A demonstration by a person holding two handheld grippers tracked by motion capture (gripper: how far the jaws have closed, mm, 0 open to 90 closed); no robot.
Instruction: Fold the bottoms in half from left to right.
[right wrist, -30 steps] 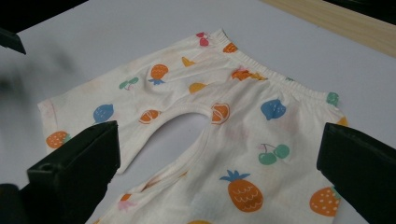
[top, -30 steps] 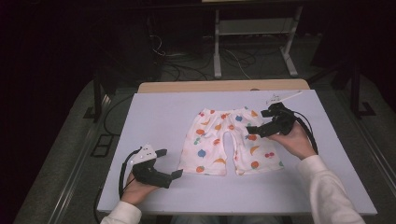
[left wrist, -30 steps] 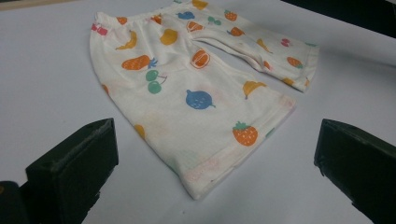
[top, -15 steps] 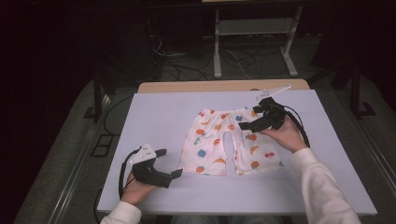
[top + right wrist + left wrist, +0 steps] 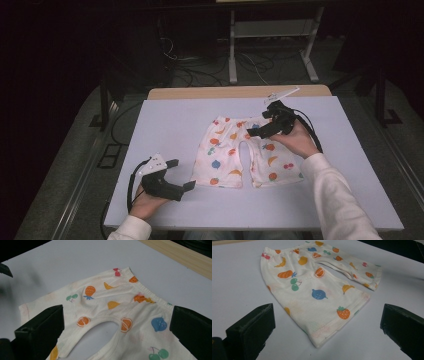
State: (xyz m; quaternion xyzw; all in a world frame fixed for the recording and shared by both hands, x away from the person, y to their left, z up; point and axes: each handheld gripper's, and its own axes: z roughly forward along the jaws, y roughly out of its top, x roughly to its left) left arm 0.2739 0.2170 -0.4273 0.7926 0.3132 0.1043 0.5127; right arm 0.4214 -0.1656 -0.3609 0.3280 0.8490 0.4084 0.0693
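Lying flat near the middle of the table (image 5: 165, 120): one pair of small white shorts (image 5: 240, 155), printed with fruit in orange, blue, green and red. Elastic waistband at the far side, both leg hems toward me; legs spread apart in a shallow V, with bare table showing in the gap below the crotch.

My right claw (image 5: 261, 125): held over the far right part of the shorts, by the waistband and upper right leg. Jaws spread wide; in the right gripper view they stand either side of the crotch and waistband, with nothing between them but cloth below. Whether they touch the cloth, I cannot tell.

My left claw (image 5: 182, 175): at the near left of the table, just beside the left leg hem, apart from it. Jaws spread wide, nothing held.

Table: pale lilac-grey top, a wooden strip (image 5: 210, 92) along its far edge.
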